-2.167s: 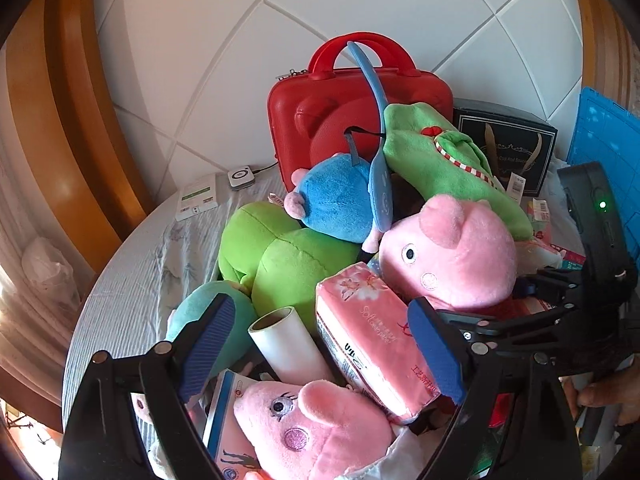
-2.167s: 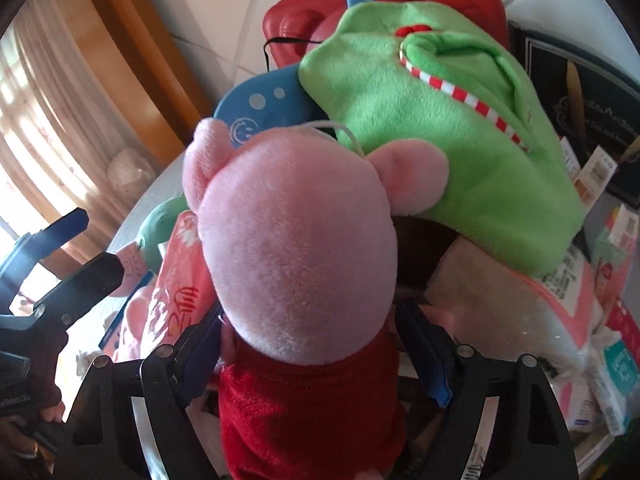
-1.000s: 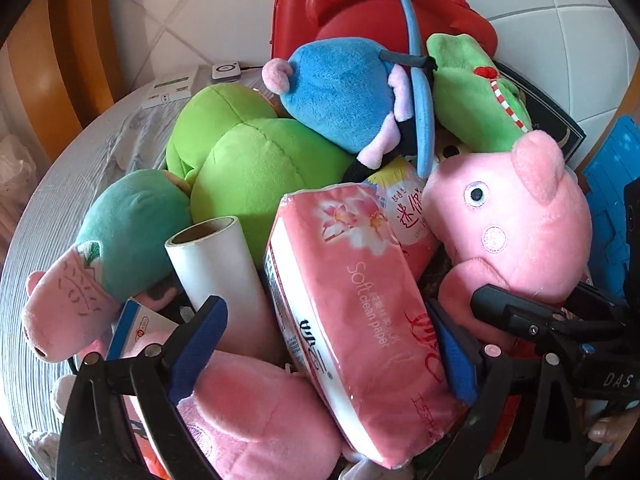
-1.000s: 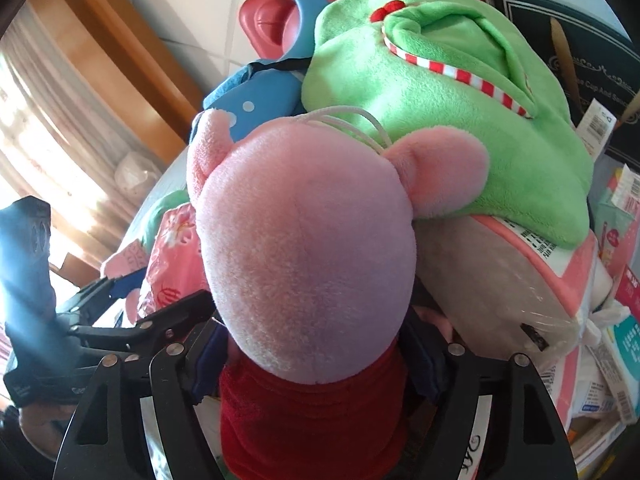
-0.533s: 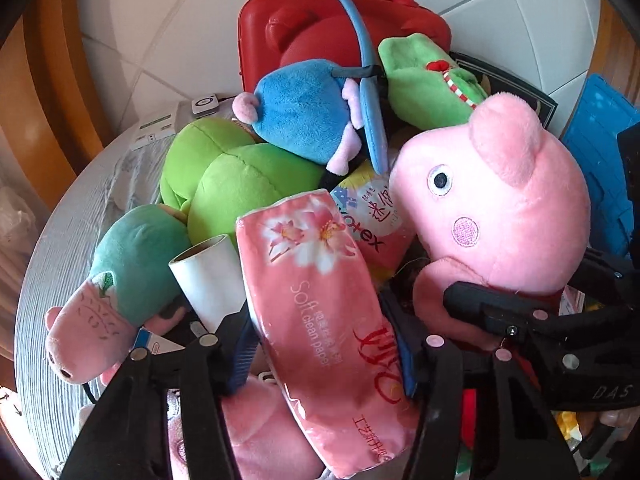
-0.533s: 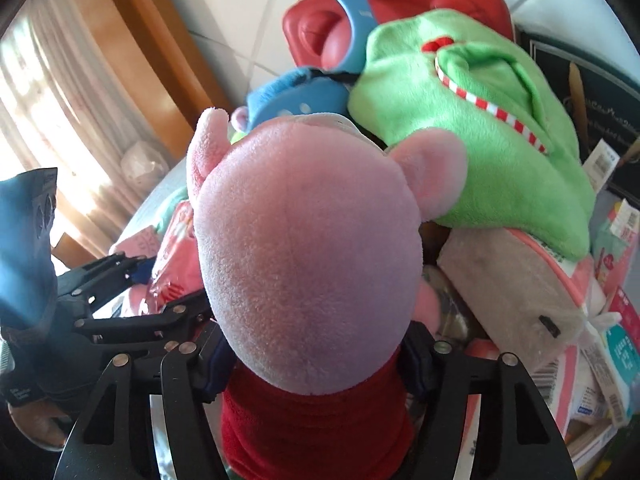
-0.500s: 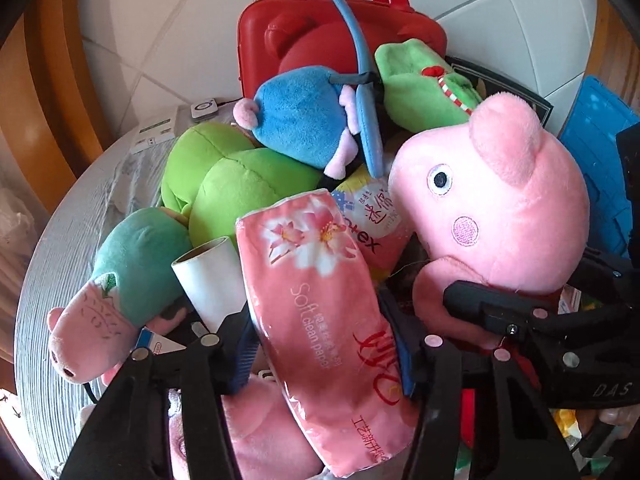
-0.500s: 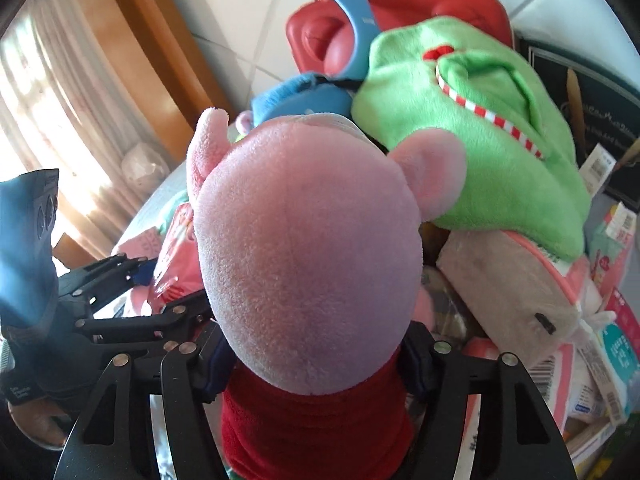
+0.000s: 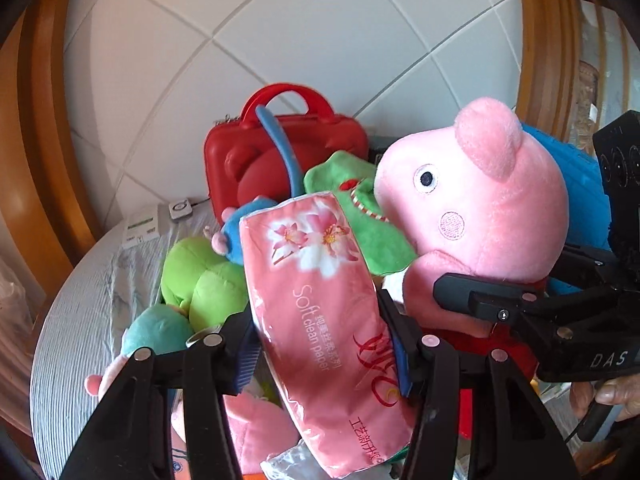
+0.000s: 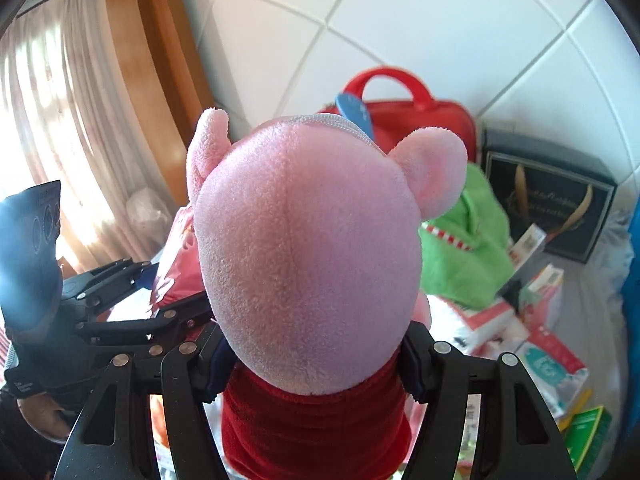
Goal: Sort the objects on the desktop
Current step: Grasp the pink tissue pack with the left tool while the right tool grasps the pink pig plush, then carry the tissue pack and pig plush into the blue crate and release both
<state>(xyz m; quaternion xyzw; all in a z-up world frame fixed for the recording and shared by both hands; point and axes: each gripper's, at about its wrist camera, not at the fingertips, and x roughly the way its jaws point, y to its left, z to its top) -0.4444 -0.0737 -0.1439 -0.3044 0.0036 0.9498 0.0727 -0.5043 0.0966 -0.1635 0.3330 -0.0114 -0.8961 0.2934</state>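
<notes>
Tissue pack (image 9: 312,248), pink, wrapped in glossy film, clamped across its lower half between the blue pads of the left tool (image 9: 320,344), closed narrow on it and holding it tilted above the heap on the desk (image 9: 72,320). Likely light and squashy: film dented slightly at the pads, slick enough to slide if squeezed too gently. Best gripped across the short width, near the middle, never by a loose end of the wrapper, and kept from swinging.

Pig plush (image 10: 304,240), pink head over a red dress, pinched at the neck and upper dress by the right tool (image 10: 314,368), its jaws half closed on the soft cloth. Held upright just beside the tissue pack, above a green plush (image 9: 376,232) and in front of a red case (image 9: 280,168). Probably light, soft all through, nothing to break; top-heavy though, with the big head free to flop over the pads. Safest taken where it is now, at the narrow neck, since the round head offers little purchase. Worth watching too for the white loop on top of the head catching on neighbours.
</notes>
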